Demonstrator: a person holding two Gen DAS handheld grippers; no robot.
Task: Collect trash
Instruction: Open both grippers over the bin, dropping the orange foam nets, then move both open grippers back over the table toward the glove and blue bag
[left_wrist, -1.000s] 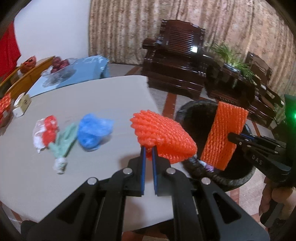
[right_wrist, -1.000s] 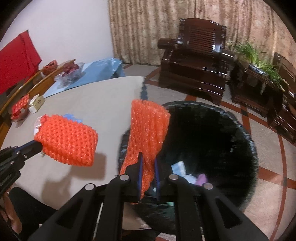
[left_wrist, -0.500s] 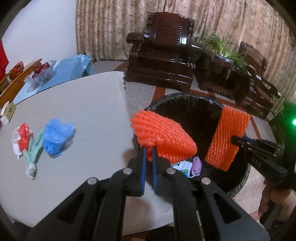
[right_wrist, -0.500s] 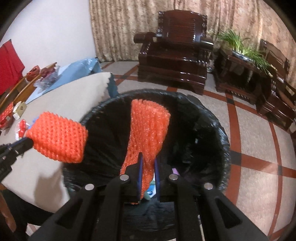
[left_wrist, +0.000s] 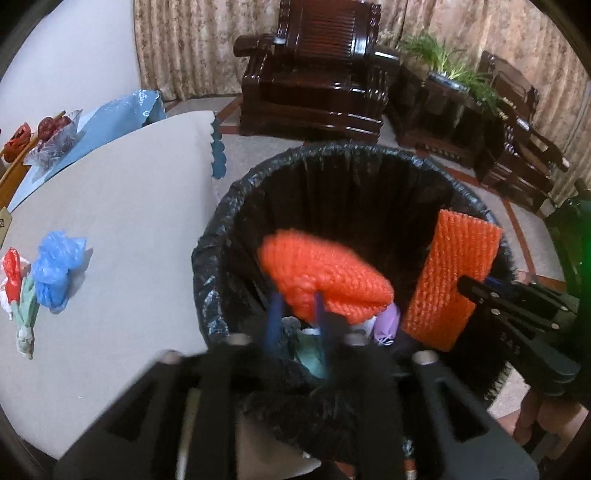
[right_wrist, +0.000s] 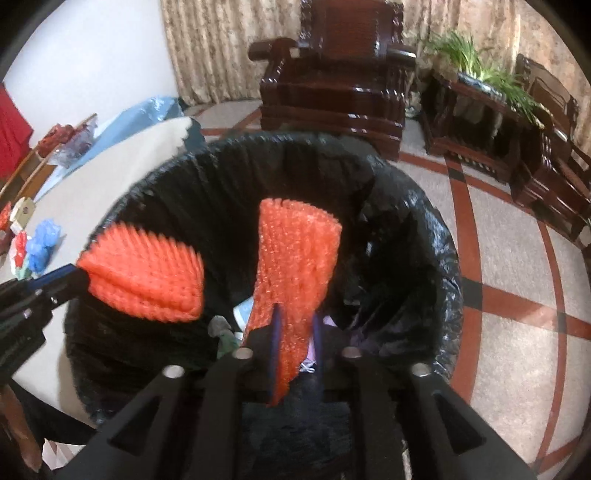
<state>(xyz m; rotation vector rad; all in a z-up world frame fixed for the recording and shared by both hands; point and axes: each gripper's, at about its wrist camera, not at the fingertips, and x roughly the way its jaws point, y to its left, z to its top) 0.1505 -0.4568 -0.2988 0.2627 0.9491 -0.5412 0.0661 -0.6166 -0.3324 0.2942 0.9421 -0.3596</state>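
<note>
Both grippers hang over the black bag-lined trash bin (left_wrist: 332, 173), which holds bits of rubbish at its bottom. My left gripper (left_wrist: 295, 312) has its jaws opening; a crumpled orange foam net (left_wrist: 325, 277) sits blurred at its fingertips, no longer pinched. My right gripper (right_wrist: 295, 325) is opening too, and a long orange foam net strip (right_wrist: 299, 254) still stands loosely between its blue fingers (right_wrist: 275, 332). Each view shows the other gripper at the bin's side. On the grey table (left_wrist: 129, 221) lie a blue bag (left_wrist: 55, 269), a red-and-white wrapper (left_wrist: 11, 273) and a green scrap (left_wrist: 26, 310).
The bin (right_wrist: 424, 229) stands on the tiled floor right against the table's edge. Dark wooden armchairs (left_wrist: 314, 74) and a potted plant (right_wrist: 480, 66) stand behind it. A person's hand (left_wrist: 535, 417) holds the right gripper's handle. A blue cloth (left_wrist: 118, 114) with bowls covers the far table.
Both grippers moved from the table's edge to over the bin and sank lower. Their jaws, shut on the orange nets before, have parted, and the left net is slipping free.
</note>
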